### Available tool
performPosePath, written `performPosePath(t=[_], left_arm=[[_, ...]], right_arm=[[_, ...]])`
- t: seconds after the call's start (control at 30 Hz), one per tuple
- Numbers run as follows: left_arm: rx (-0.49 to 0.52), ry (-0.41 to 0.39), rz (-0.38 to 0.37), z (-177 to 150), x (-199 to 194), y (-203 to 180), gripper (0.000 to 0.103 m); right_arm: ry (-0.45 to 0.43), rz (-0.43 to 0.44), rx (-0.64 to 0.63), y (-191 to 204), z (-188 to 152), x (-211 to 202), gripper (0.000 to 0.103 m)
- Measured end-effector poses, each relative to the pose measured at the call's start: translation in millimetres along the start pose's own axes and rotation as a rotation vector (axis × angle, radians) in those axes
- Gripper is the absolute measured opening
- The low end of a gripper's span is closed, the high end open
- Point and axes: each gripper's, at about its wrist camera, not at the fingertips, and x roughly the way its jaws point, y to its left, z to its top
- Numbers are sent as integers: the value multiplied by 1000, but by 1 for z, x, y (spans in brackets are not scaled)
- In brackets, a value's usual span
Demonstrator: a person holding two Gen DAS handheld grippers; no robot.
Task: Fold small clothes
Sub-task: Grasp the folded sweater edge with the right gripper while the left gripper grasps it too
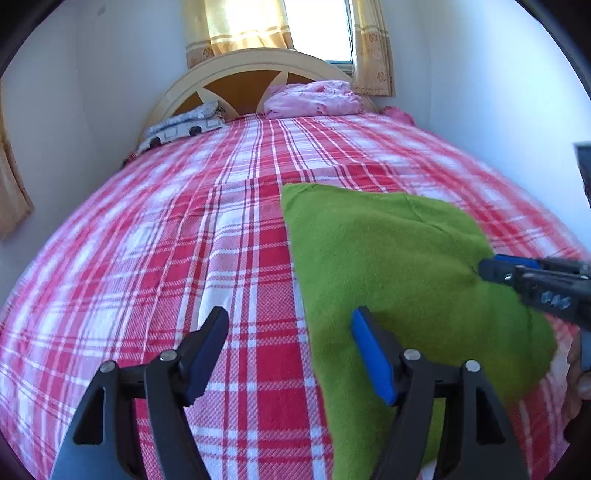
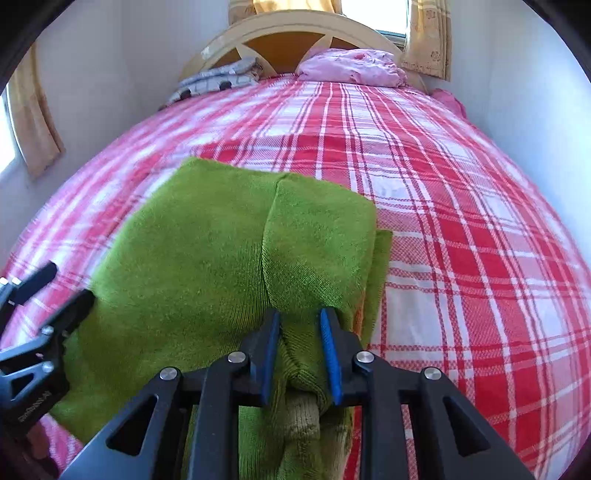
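Observation:
A green knit garment (image 1: 388, 258) lies partly folded on the red-and-white plaid bedspread (image 1: 166, 240), with one flap doubled over its right side (image 2: 317, 236). My left gripper (image 1: 290, 321) stands open at the garment's left edge, its right pad over the green cloth and its left finger over the bedspread. My right gripper (image 2: 300, 321) is shut on a bunched fold of the garment (image 2: 184, 258) at its near edge. The right gripper (image 1: 487, 269) also shows in the left wrist view, and the left gripper (image 2: 70, 282) in the right wrist view.
A pink bundle of bedding (image 1: 314, 98) and a grey patterned cloth (image 1: 184, 127) lie by the cream headboard (image 1: 251, 62). White walls close in on both sides of the bed. Yellow curtains (image 1: 236, 33) hang at the window behind.

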Motion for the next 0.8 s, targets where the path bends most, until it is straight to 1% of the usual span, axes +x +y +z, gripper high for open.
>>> performPosePath(t=[0.03,0.07,0.1,0.13,0.17,0.2,0.27,0.33,0.43,0.47,0.5,0.53,0.6,0.67,0.7,0.73,0.8], left_arm=[[-26,9,-25,0,-1,8,72],[-49,19,-39,2,-1,14,72],[-67,27,-49,4,1,18,72],[-85,32,-63,7,3,21,72],[-98,34,-75,13,6,23,72],[-102,32,-78,17,8,23,72],[-106,30,-102,27,16,19,72],[-126,46,-138,37,26,17,72],[-196,75,-223,47,47,14,72],[-233,105,-262,49,59,13,72],[-255,134,-276,48,67,13,72],[-290,168,-298,46,78,13,72],[-343,201,-343,40,90,15,74],[-374,237,-369,32,100,16,77],[-383,246,-388,27,105,16,78],[-369,223,-394,24,104,14,78],[-334,209,-384,24,102,8,78]], right_arm=[[-23,26,38,-5,-2,-9,25],[-53,56,84,-12,-6,-19,31],[-84,85,136,-20,-11,-30,50],[-103,101,174,-26,-14,-38,73],[-121,110,214,-34,-18,-45,80],[-136,128,253,-43,-20,-50,82],[-118,170,310,-58,-19,-49,82],[-104,174,357,-71,-15,-44,82],[-100,214,390,-83,-4,-28,82],[-90,235,397,-84,-1,-20,82],[-76,250,399,-83,3,-10,82],[-59,242,395,-81,6,-2,82],[-19,222,372,-74,10,19,82],[23,243,346,-66,7,35,82],[4,221,303,-58,5,38,83],[-5,203,264,-52,5,38,83],[-1,178,211,-43,5,40,82]])
